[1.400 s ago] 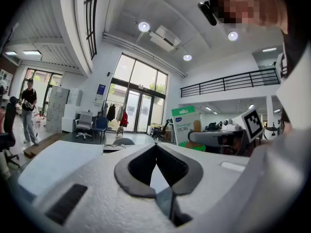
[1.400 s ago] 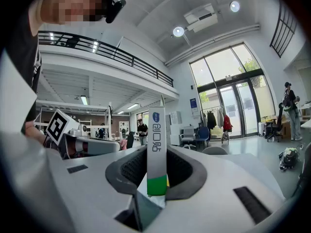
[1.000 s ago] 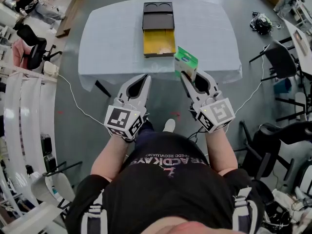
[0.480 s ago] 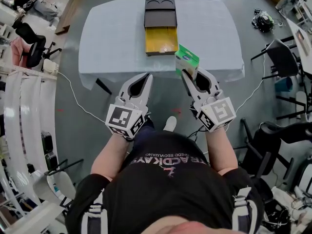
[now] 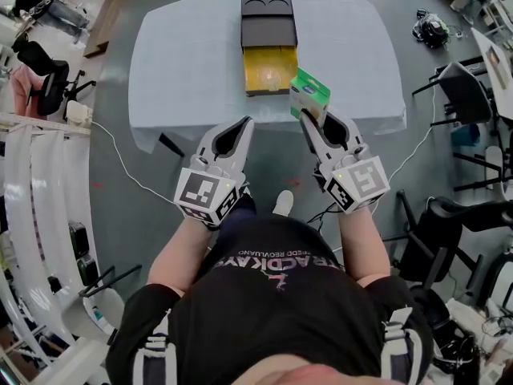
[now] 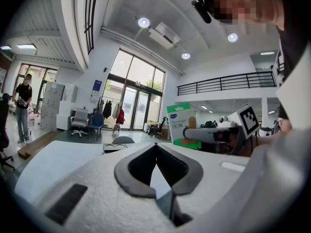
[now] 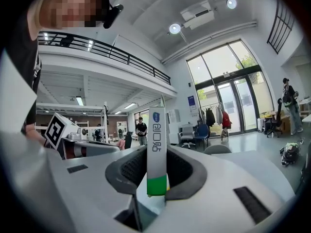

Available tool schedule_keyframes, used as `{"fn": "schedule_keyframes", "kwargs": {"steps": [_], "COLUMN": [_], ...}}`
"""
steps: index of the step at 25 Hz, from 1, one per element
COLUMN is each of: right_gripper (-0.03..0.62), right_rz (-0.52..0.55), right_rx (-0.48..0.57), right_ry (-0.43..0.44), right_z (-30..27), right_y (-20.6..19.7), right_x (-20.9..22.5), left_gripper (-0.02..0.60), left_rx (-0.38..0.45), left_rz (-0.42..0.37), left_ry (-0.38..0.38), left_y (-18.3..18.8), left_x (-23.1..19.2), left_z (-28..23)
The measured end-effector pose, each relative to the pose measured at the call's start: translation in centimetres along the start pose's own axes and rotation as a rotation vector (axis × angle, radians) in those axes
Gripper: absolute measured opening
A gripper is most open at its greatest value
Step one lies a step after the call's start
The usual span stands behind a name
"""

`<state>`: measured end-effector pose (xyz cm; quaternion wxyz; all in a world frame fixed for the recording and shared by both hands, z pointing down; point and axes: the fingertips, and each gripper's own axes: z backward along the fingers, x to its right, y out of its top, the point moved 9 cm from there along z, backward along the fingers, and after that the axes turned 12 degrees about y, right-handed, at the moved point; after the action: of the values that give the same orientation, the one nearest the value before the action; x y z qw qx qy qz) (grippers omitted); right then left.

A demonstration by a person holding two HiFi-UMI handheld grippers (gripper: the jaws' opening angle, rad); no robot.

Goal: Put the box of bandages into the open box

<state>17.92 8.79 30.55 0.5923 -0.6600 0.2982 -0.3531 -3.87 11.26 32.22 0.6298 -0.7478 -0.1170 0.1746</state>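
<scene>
Nearest, seen from above: the person's black shirt [image 5: 276,295] has print on it, upside down and too distorted to read.

Left gripper [image 5: 243,125]: its own view shows the tips pressed together with nothing between them. Only a sliver of pale bench shows through the hollow behind the tips.

Right gripper [image 5: 311,120]: pinching the box of bandages [image 5: 309,96], which stands upright on its narrow edge. The pads cover the box's lower sides, and its bottom end sinks out of sight between them.

Position: the box of bandages is in the air at the near edge of the bench [image 5: 184,62]. It is just beside the near right corner of the open box [image 5: 268,69], not inside it.

Labels: the narrow face is white with a blue oval logo, dark characters I cannot read and a green foot. The broad face, seen from the left gripper view, has a green top and base, a blue logo and a pictured bandage strip. Its wording is too small to read.

Open box: yellow inside, with the black lid folded back showing two round hollows. From the left gripper view only a low sliver of it clears the gripper body.
</scene>
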Motion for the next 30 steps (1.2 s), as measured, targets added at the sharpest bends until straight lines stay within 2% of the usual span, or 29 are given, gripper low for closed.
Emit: {"fn": "schedule_keyframes", "kwargs": {"steps": [14, 30], "right_gripper": [0.091, 0.091], "right_rz": [-0.016, -0.031], "right_rx": [-0.043, -0.099], "right_ry": [-0.065, -0.165], "right_z": [-8.6, -16.9], "right_y": [-0.4, -1.7], "right_x": [1.9, 2.3], "left_gripper": [0.017, 0.015], "left_rx": [-0.030, -0.067], "left_rz": [0.014, 0.020], "left_ry": [-0.087, -0.245], "left_y": [0.3, -0.9], "left_x": [-7.7, -14.5], "left_z": [-3.9, -7.1]}}
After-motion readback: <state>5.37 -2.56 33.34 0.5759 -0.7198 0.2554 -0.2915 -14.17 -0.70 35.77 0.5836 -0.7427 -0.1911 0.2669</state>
